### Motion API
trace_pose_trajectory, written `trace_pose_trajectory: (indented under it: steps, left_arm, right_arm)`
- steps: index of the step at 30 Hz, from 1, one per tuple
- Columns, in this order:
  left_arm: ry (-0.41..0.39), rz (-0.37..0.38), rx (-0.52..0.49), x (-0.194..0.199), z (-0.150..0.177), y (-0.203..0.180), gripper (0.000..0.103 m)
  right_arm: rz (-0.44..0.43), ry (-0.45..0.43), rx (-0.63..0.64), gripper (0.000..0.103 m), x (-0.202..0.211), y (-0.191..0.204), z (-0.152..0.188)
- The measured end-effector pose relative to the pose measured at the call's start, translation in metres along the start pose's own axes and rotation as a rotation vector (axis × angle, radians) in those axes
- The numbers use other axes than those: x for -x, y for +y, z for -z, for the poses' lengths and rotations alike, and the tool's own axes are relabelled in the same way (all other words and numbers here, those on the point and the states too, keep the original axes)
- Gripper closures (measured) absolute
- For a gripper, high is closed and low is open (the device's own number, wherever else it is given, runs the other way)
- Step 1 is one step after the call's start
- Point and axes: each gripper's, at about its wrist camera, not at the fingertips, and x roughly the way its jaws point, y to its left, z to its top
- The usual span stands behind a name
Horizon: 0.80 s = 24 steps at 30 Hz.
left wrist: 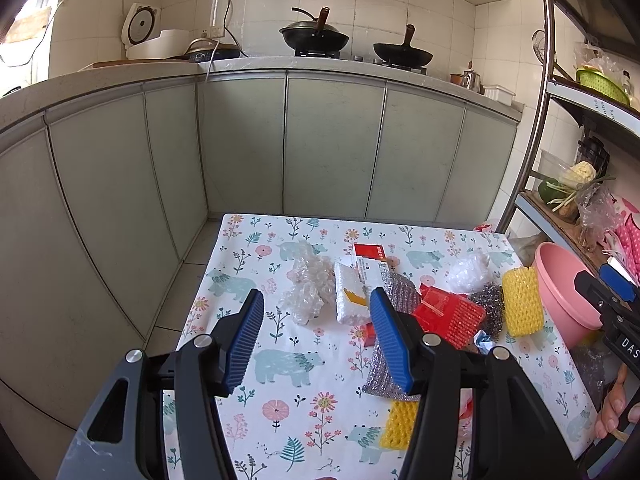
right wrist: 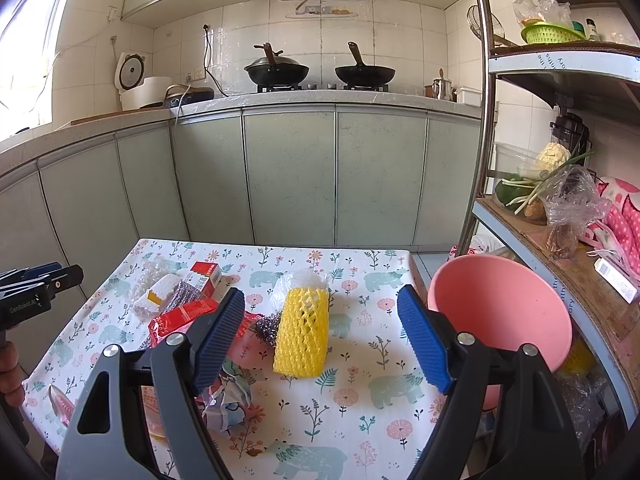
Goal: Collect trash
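Note:
Trash lies on a table with a floral cloth (left wrist: pixel 240 240). My left gripper (left wrist: pixel 318 340) is open above the cloth, just short of crumpled bubble wrap (left wrist: pixel 308 288) and a white foam piece (left wrist: pixel 350 296). Its right finger covers part of a silver mesh cloth (left wrist: pixel 384 376). My right gripper (right wrist: pixel 322 340) is open, with a yellow foam net (right wrist: pixel 302 332) lying on the table between its fingers. Near its left finger lie a steel wool ball (right wrist: pixel 266 326), a red packet (right wrist: pixel 180 318) and crumpled paper (right wrist: pixel 228 400). A pink basin (right wrist: pixel 500 312) sits at the table's right edge.
A red and white box (left wrist: pixel 374 264) lies behind the foam piece, and a second yellow net (left wrist: pixel 400 424) lies near the front. Grey-green cabinets (left wrist: pixel 332 148) stand beyond the table. A metal shelf rack (right wrist: pixel 540 216) with vegetables and bags stands close on the right.

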Motion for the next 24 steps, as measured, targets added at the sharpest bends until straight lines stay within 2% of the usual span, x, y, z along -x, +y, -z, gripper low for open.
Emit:
trace_pose_trajectory:
  steps: [24]
  left_arm:
    - [0.003,-0.001,0.002,-0.0011,-0.0011,0.0025,0.048]
  right_arm:
    - [-0.004,0.002,0.005,0.024,0.0006,0.0032,-0.0001]
